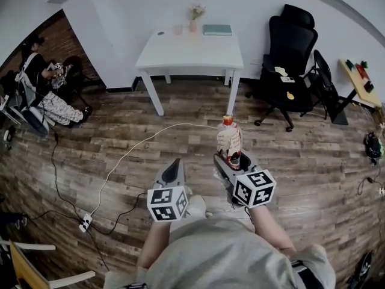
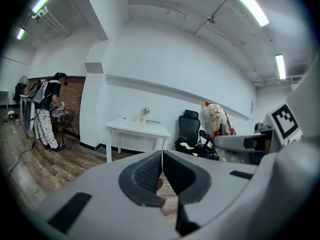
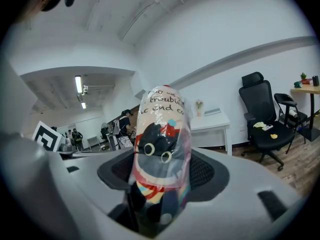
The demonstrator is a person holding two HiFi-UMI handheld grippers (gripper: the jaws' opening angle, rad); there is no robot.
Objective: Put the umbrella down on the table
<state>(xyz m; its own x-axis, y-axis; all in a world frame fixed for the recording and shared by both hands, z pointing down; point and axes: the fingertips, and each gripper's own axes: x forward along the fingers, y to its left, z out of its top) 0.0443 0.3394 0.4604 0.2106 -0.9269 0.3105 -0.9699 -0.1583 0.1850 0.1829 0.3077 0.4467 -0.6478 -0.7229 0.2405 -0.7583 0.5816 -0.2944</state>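
Head view: holds the folded umbrella (image 1: 228,138) upright in the right gripper (image 1: 232,160), well short of the white table (image 1: 180,56).
Left gripper view: shows the left gripper (image 2: 162,171) pressed together, empty, facing the table.
Right gripper view: shows wide jaws clamped on the umbrella, table behind.

Folded cartoon-print umbrella (image 1: 229,140) stands upright, well apart from table (image 1: 186,53).
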